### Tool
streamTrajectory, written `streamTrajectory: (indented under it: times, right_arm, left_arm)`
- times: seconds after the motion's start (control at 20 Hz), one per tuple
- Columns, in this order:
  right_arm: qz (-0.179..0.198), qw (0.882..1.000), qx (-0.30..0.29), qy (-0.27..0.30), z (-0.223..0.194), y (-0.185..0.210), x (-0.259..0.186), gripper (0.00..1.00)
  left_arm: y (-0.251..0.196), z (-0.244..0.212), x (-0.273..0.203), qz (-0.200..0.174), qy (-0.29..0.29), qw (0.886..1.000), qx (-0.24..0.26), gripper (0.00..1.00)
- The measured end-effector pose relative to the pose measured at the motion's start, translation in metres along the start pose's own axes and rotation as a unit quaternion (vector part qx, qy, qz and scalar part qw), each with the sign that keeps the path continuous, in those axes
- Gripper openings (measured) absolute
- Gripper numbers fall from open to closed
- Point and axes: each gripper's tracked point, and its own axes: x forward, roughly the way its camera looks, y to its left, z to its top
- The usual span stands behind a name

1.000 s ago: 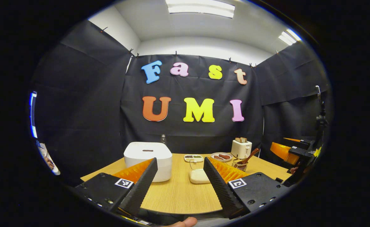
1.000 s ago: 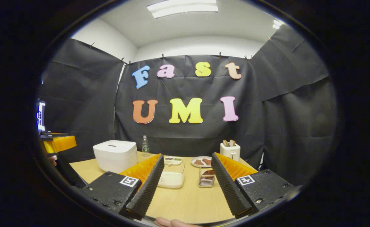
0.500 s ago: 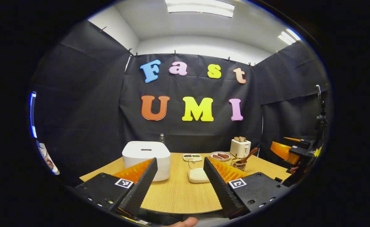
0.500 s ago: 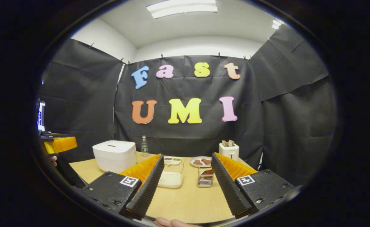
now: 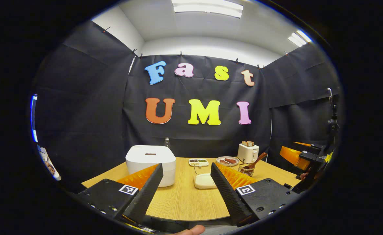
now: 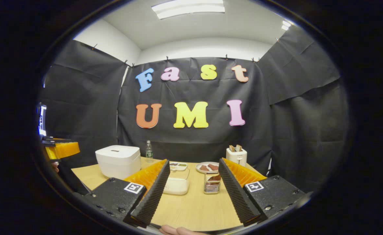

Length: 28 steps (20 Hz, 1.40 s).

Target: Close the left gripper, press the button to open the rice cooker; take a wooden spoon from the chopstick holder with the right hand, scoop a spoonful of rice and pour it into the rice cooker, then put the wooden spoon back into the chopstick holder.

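Observation:
A white rice cooker (image 5: 150, 162) (image 6: 118, 160) with its lid down stands on the left of the wooden table (image 5: 181, 199). A wire chopstick holder (image 5: 246, 170) (image 6: 212, 183) holds a wooden spoon (image 5: 257, 161) that leans right. A clear box of white rice (image 5: 204, 180) (image 6: 177, 183) sits mid-table. My left gripper (image 5: 185, 189) hangs open near the table's front edge, nothing between its fingers. My right gripper (image 6: 193, 192) is open too, short of the box and the holder. In the left gripper view the right gripper (image 5: 305, 156) appears at the far right.
A white toaster (image 5: 248, 152) (image 6: 236, 155) with bread, a plate of food (image 5: 227, 161) (image 6: 207, 167) and a small divided dish (image 5: 198, 161) (image 6: 178, 165) stand at the back. A water bottle (image 6: 149, 150) is behind the cooker. A hand's fingertip (image 5: 191, 230) shows at the bottom.
Both views have shifted very slightly, with the table objects sitting a touch higher and further left. Both grippers stay open and nothing on the table has moved.

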Motion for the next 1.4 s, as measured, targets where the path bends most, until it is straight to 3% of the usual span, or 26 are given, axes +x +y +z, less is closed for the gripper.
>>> streamTrajectory:
  times: [1.4]
  right_arm:
    - [-0.008, 1.0, -0.009, -0.013, 0.008, -0.006, -0.01, 0.98]
  left_arm:
    - [-0.01, 0.004, -0.002, -0.011, -0.001, 1.0, 0.004, 0.94]
